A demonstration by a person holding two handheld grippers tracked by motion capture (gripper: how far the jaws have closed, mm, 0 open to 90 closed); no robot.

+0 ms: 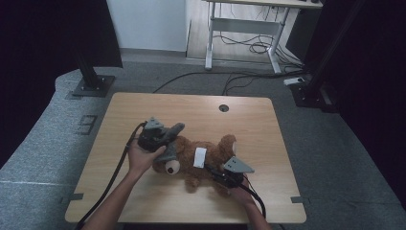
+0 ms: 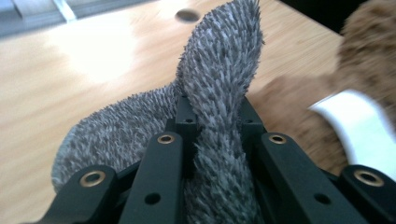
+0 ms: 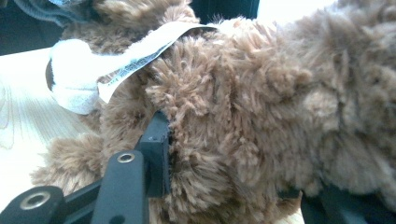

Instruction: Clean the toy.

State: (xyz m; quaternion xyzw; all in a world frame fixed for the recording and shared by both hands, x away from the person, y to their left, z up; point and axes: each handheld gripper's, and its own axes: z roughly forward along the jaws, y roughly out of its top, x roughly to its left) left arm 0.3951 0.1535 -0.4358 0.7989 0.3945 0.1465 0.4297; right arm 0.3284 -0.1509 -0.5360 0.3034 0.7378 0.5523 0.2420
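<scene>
Clamping a grey plush ear [image 2: 219, 93] between its black jaws, the left gripper [image 1: 163, 139] holds the soft toy by that ear; in the left gripper view the jaws are drawn in tight on the grey fur, which rises upright past their tips. A second grey ear [image 1: 168, 153] lies just below it, against the toy's head. The brown plush animal [image 1: 206, 160] lies on its side near the middle of the wooden table [image 1: 143, 110], its head towards the left hand [image 1: 139, 158]. At the toy's other end the right gripper [image 1: 225, 176] is pressed into the brown fur, its jaws partly open and gripping a thick fold of the body. A white label [image 1: 199, 157] sticks out of the toy's middle, between the two grippers. A round cable hole [image 1: 223, 108] sits near the table's far edge, well apart from the toy.
</scene>
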